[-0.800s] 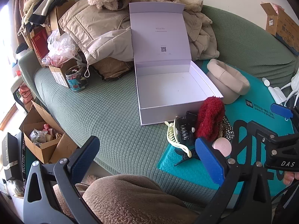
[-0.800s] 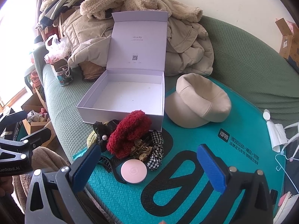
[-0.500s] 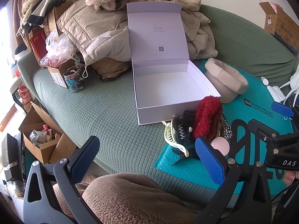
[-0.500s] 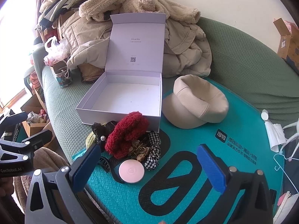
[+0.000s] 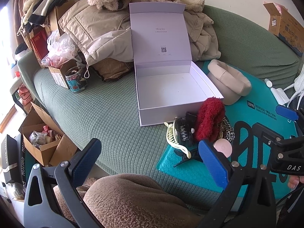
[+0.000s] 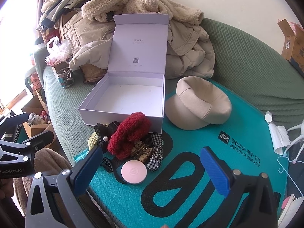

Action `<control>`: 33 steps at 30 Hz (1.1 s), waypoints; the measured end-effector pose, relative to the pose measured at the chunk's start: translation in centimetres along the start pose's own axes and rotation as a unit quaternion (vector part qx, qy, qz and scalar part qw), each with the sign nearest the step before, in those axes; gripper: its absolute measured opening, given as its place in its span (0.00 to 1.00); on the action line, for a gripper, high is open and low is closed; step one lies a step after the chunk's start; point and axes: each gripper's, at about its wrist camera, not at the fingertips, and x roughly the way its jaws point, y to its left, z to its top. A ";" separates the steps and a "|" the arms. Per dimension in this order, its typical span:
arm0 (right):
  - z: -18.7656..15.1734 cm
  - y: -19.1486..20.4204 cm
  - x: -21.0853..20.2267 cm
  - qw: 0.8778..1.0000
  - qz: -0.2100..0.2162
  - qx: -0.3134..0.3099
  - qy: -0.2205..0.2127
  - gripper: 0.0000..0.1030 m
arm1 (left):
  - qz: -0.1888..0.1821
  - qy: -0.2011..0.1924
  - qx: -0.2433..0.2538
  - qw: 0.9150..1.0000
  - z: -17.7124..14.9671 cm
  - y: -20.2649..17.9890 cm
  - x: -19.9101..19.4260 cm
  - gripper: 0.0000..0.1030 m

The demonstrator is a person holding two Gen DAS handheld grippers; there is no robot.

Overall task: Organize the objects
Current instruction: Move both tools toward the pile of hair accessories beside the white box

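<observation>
An empty white box [image 5: 171,93] [image 6: 129,98] lies on the green sofa with its lid propped upright. In front of it sits a heap: a red fuzzy scrunchie [image 5: 209,117] [image 6: 131,133], a black claw clip [image 5: 183,131], a cream claw clip [image 5: 171,138], a checked scrunchie [image 6: 156,155] and a round pink compact [image 6: 134,172] [image 5: 223,148]. A beige cap [image 6: 199,102] [image 5: 229,81] rests to the box's right. My left gripper [image 5: 150,157] hangs open over the sofa's front edge, left of the heap. My right gripper [image 6: 152,169] is open just short of the compact. Both are empty.
The heap and cap lie on a teal mailer bag [image 6: 218,171]. Coats [image 5: 98,30] are piled behind the box. A jar [image 5: 76,79] and a small carton [image 5: 58,74] stand at the left. A brown fleece knee [image 5: 133,199] is below. An open carton [image 5: 41,144] sits on the floor.
Both views have drifted slightly, so the box and heap sit a little lower in the right wrist frame. Both grippers stay wide open and empty.
</observation>
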 end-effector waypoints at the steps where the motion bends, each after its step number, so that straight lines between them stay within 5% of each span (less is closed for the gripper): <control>1: 0.0 0.0 0.0 1.000 -0.001 -0.002 0.000 1.00 | 0.000 0.001 -0.001 1.000 0.0 0.1 0.0 0.99; 33: -2.6 0.9 3.5 0.998 0.052 -0.010 0.033 1.00 | -0.025 0.050 -0.007 0.998 -2.1 0.7 3.8 0.99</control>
